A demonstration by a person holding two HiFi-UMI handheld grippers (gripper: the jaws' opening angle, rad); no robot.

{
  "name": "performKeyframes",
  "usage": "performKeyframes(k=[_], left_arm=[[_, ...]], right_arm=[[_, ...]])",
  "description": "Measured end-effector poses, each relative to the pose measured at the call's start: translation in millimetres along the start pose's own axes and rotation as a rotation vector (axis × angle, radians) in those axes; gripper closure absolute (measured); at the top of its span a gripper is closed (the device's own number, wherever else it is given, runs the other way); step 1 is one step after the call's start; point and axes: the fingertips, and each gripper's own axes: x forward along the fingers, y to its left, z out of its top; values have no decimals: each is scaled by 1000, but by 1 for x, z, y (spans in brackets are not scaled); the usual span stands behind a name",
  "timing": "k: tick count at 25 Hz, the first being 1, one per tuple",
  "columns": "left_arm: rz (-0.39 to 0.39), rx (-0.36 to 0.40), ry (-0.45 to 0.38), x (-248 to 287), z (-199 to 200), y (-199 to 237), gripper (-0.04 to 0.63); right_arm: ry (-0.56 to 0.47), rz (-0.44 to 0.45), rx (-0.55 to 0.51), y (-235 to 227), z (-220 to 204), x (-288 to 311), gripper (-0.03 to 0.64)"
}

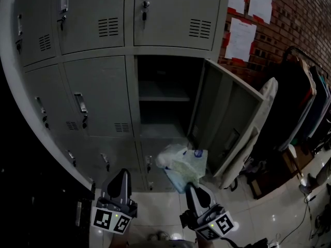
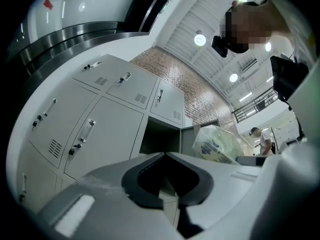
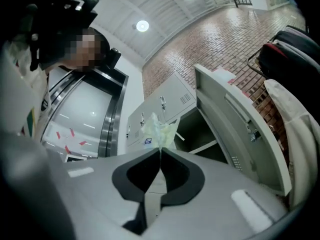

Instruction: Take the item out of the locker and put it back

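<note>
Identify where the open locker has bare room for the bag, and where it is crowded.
Both spaces in the open locker look bare: above the shelf and below it, though dim. Crowded: the plastic bag in the right gripper hangs before the lower opening, and hanging clothes stand beside the door.

We see pale grey lockers [image 1: 103, 102], a red-brown brick wall [image 1: 305, 14] at the far right with white, red-edged papers [image 1: 240, 37], and a translucent whitish-green bag [image 1: 183, 164] printed in blue. The left gripper [image 1: 123, 173] and the right gripper [image 1: 190, 187] are grey, bearing black-and-white square markers.
</note>
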Motion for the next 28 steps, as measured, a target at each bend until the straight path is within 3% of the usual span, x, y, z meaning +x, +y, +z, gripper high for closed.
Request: performKeyframes(k=[13,16,19,23,28], left_arm=[[13,-14,4,-2,0,13,591],[27,-12,1,-3,1,19,591],[53,-11,2,-6,0,29,591],[99,-10,6,-13,-2,47,591],[202,8,-7,-28,2,83,591]], right_arm=[[-11,9,-13,-1,10,32,609],[50,-43,-124,-20,15,80,609],[190,-141,-304,-69,5,145,609],[324,-181,-465,-120,3,241,609],[427,-196,-569,-161,7,322,607]])
